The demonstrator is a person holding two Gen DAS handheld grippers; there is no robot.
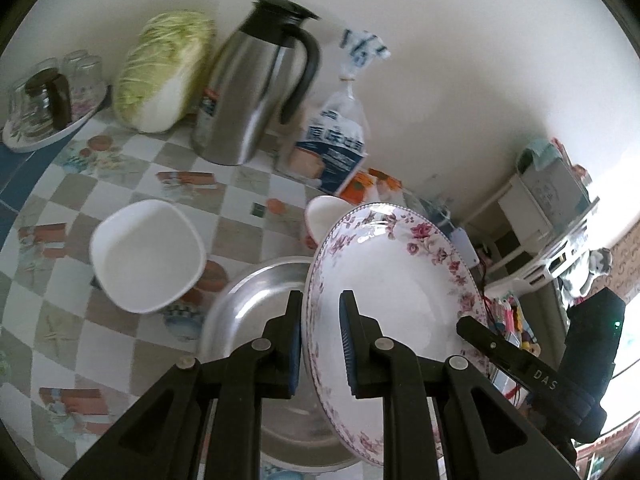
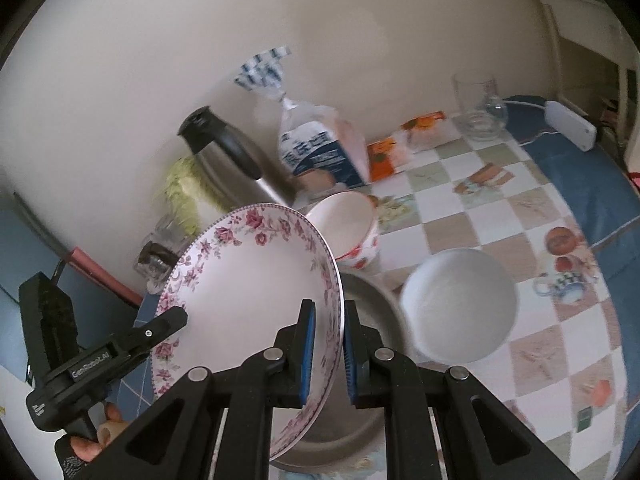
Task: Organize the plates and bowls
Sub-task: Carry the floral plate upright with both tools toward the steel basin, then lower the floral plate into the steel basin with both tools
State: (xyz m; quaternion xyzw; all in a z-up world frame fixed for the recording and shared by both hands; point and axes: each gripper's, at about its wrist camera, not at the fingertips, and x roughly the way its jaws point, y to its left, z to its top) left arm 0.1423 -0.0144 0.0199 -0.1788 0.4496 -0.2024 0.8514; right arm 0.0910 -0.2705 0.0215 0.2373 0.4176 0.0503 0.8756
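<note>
The flowered plate [image 1: 392,272] is held tilted over the metal pan [image 1: 256,304], clamped at each edge by the left gripper [image 1: 320,344] and right gripper [image 2: 329,350], and could be dropped if one grip slips.

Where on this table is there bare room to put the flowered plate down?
Bare cloth lies right of the white bowl, toward the blue table edge, and between that bowl and the glass. It is crowded along the wall: cabbage, jug, bag. The metal pan under the plate and the red-trimmed bowl fill the middle.
</note>
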